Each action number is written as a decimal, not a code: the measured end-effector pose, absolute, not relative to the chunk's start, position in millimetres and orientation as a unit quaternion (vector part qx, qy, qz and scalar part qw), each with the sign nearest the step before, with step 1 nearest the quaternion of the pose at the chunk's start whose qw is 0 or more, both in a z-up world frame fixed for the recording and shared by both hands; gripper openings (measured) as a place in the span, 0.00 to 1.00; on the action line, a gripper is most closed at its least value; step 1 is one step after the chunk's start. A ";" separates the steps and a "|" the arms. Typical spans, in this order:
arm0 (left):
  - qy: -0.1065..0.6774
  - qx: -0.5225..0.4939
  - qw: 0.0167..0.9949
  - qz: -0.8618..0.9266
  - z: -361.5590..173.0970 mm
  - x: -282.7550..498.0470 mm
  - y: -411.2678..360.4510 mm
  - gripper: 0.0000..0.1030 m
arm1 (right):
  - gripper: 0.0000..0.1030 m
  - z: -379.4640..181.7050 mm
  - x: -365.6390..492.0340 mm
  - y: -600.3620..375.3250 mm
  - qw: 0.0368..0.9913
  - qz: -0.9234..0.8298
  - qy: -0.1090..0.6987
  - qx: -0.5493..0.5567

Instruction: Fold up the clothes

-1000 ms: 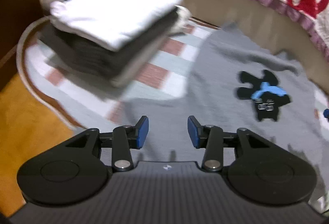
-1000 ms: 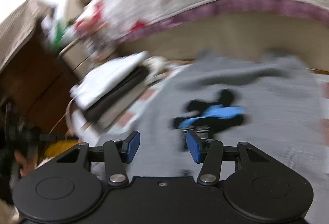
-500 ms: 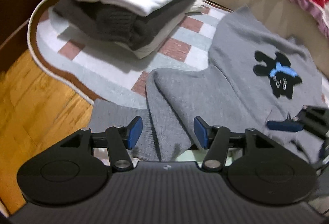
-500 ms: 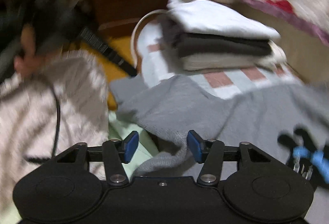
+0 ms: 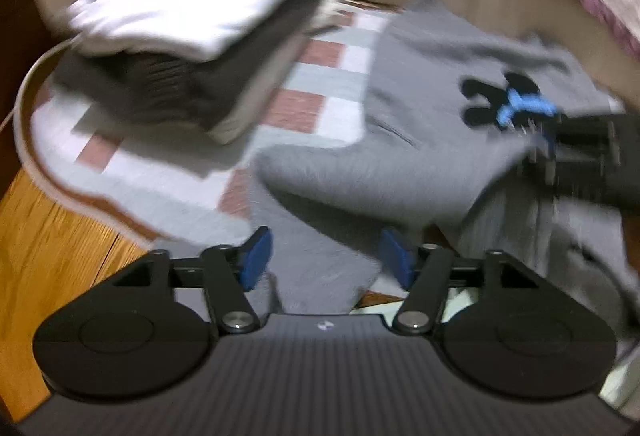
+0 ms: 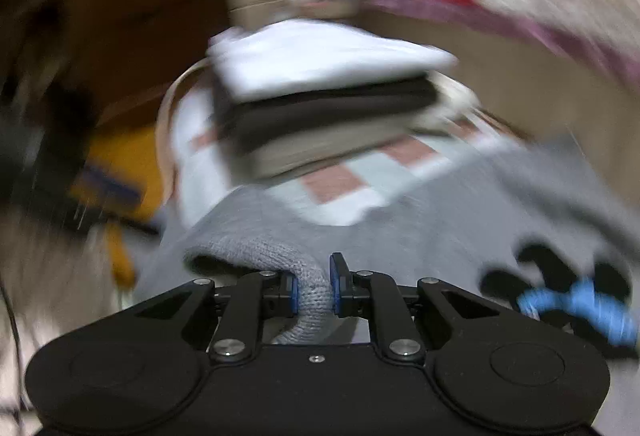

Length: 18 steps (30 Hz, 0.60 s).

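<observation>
While both views are smeared by motion, the following is legible.

Rug: a checked rug [image 5: 304,92] is laid on the wooden floor [image 5: 44,236]; every garment is carried on it.

Grey sweater: the grey sweater [image 5: 420,104] is spread ahead of both grippers, its cat motif [image 5: 508,104] facing up. One sleeve [image 5: 360,176] is doubled back toward the body; its long axis runs across the left wrist view, roughly left to right.

Folded stack: a folded stack [image 5: 192,48] is set at the far left of the rug, apart from the sweater.

Right gripper: the right gripper [image 6: 314,286] is clamped on a bunch of the sweater's knit, which is pinched between the blue pads [image 6: 335,284].

Left gripper: the left gripper [image 5: 326,256] is held with its jaws apart above grey fabric; nothing is gripped.

Governing relation: the sleeve lies just ahead of the left gripper, and only its right-hand end is held. The left gripper is judged nearer the free end.
</observation>
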<state>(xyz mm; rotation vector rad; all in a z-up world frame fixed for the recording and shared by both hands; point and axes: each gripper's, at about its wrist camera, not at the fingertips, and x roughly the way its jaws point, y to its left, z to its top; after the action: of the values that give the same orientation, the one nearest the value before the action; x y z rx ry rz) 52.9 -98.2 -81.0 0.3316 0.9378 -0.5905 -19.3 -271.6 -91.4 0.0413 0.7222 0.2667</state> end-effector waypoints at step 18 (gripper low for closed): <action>0.573 0.259 0.715 -0.305 -172.8 79.7 -168.5 0.74 | 0.15 -164.2 -47.7 -387.4 0.894 -0.052 0.386 0.224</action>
<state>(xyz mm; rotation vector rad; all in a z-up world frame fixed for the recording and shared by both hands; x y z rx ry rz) 79.7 -168.5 -172.8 0.5742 1.2698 -0.6744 -47.7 -387.4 -164.2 0.4639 0.7996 -0.1068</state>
